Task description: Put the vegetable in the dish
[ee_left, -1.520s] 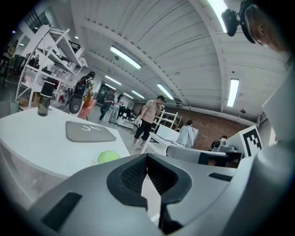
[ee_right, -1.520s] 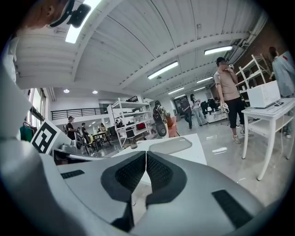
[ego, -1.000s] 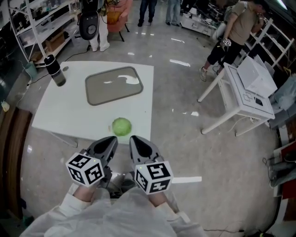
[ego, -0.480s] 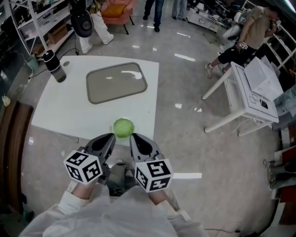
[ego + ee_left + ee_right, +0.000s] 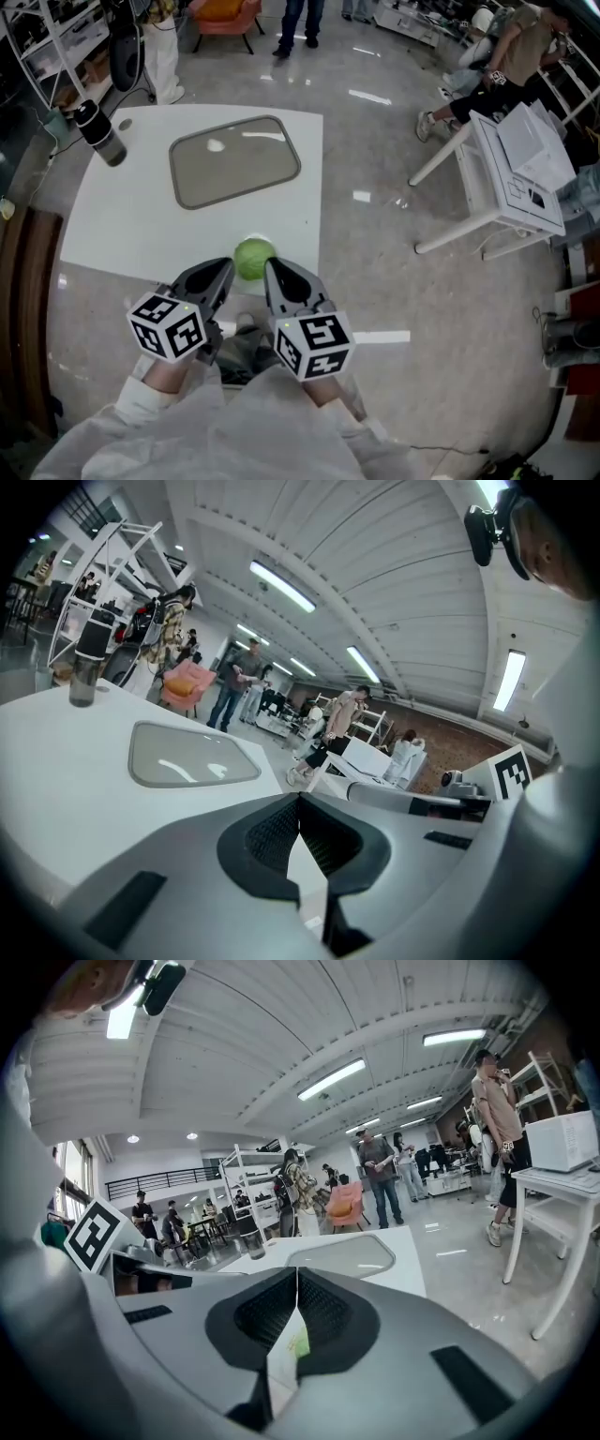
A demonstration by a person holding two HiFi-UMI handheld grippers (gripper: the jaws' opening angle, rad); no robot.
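A round green cabbage (image 5: pixel 253 257) lies on the white table (image 5: pixel 141 225) near its front edge. Farther back on the table sits the dish, a flat grey tray (image 5: pixel 234 160), also seen in the left gripper view (image 5: pixel 192 755) and the right gripper view (image 5: pixel 342 1255). My left gripper (image 5: pixel 223 272) and right gripper (image 5: pixel 274 272) hover side by side just short of the cabbage, one tip at each side of it. Both are shut, with their jaw tips meeting and nothing held. A sliver of the green cabbage (image 5: pixel 298 1343) shows through the right gripper's (image 5: pixel 297 1276) jaws. The left gripper (image 5: pixel 300 800) faces the tray.
A black bottle (image 5: pixel 97 133) stands at the table's far left corner. To the right stands a white side table (image 5: pixel 511 178) on a glossy floor. People (image 5: pixel 502 56) stand beyond it, and shelving (image 5: pixel 47 37) lines the far left.
Both grippers have moved forward toward the table; their tips now flank the cabbage's near side. The cabbage and tray have not moved on the table.
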